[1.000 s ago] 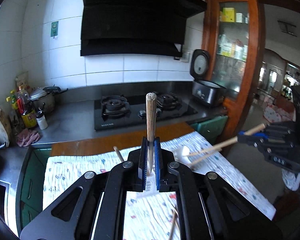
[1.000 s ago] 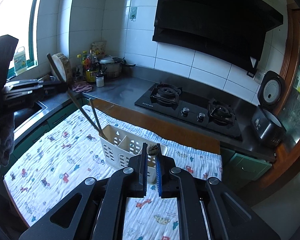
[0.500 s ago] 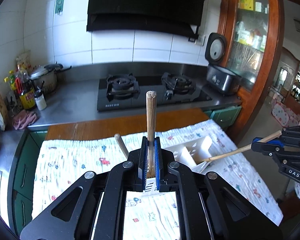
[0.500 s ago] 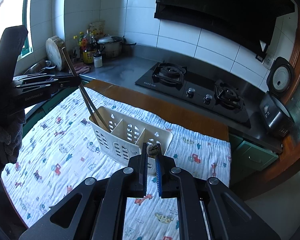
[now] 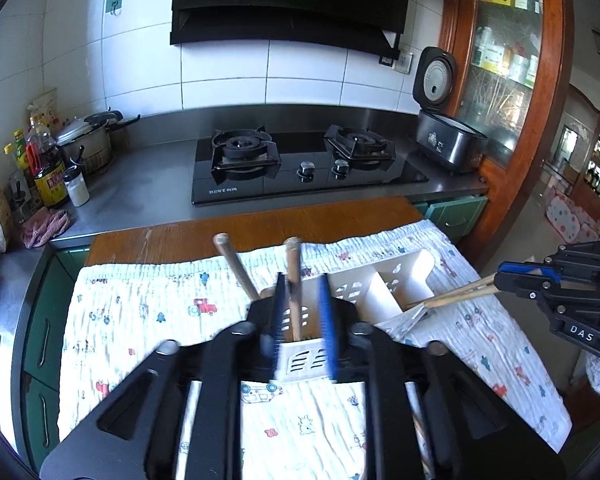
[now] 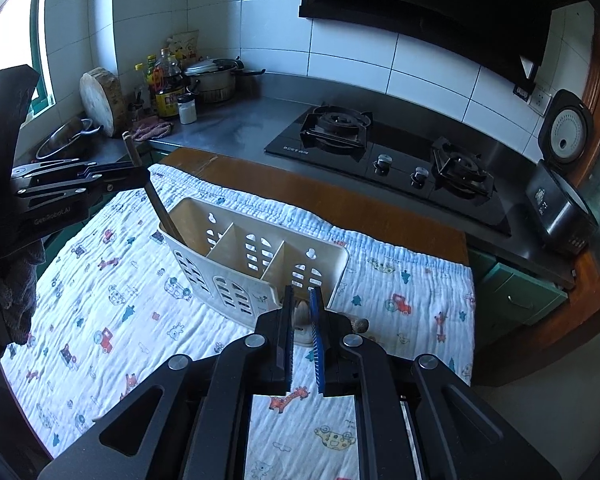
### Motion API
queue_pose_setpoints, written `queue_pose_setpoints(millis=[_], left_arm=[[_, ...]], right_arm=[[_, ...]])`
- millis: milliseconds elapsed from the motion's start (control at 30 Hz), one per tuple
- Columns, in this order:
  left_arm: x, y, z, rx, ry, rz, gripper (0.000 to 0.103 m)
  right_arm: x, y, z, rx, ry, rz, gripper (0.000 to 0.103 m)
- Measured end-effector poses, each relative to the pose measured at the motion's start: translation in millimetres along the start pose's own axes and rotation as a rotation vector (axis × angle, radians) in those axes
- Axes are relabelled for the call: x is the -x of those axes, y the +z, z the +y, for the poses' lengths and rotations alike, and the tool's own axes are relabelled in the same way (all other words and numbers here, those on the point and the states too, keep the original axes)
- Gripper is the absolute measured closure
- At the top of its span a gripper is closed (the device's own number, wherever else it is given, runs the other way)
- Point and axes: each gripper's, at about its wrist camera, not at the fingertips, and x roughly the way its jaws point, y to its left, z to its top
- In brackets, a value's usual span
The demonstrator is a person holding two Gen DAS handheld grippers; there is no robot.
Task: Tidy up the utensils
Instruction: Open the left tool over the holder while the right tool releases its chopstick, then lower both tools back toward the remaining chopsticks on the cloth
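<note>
The left gripper (image 5: 302, 279) is released: its blue pads stand apart, blurred, on either side of a chopstick (image 5: 292, 258). The stick sits nearer the left pad, and whether it touches that pad cannot be told. It stands almost upright with its lower end inside the holder (image 5: 381, 285), at the end compartment straight ahead of the gripper. Just left of it a second chopstick (image 5: 236, 268) leans away to the left, its foot hidden behind the left finger. From the right wrist view the same gripper comes in from the left edge, level with the top part of a dark stick that slants down into the holder's far-left compartment.

The right gripper (image 6: 302, 294) is clenched on a pair of chopsticks (image 5: 452, 292). In its own view only a butt end shows between the pads. From the left wrist view the pair runs out of its jaws, slanting gently down towards the holder's opposite end compartment. The tips meet the holder's rim there; whether they are inside cannot be told.

The holder is white, slotted, with three compartments, and stands on a printed cloth (image 5: 140, 312) covering a wooden table (image 5: 260, 229). Beyond the table is a gas stove (image 5: 300, 184).
</note>
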Motion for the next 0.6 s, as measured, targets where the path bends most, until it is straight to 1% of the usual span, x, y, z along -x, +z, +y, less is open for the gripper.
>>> queue_pose_setpoints(millis=[67, 100, 167, 233, 267, 333, 400, 500, 600], left_arm=[[7, -1, -1, -0.006, 0.009, -0.020, 0.061], [10, -1, -2, -0.010, 0.014, -0.027, 0.057], [19, -2, -3, -0.017, 0.014, -0.046, 0.054], [29, -3, -5, -0.023, 0.017, -0.067, 0.044], [36, -5, -5, -0.027, 0.019, -0.083, 0.037], [48, -9, -8, -0.041, 0.033, -0.110, 0.030], [60, -16, -10, -0.049, 0.035, -0.129, 0.020], [72, -26, -14, -0.055, 0.051, -0.145, 0.012], [85, -39, -18, -0.070, 0.060, -0.161, 0.007]], right_arm=[[3, 0, 0, -0.006, 0.004, -0.015, 0.090], [6, 0, 0, -0.009, 0.002, -0.023, 0.087], [13, -2, -1, -0.019, -0.002, -0.043, 0.084], [24, -4, -3, -0.026, -0.011, -0.067, 0.080], [29, -6, -2, -0.027, -0.017, -0.080, 0.076], [43, -12, -1, -0.027, -0.024, -0.105, 0.072], [56, -20, 3, -0.024, -0.030, -0.131, 0.068], [74, -34, 11, -0.016, -0.044, -0.169, 0.061], [87, -53, 24, 0.006, -0.045, -0.187, 0.060]])
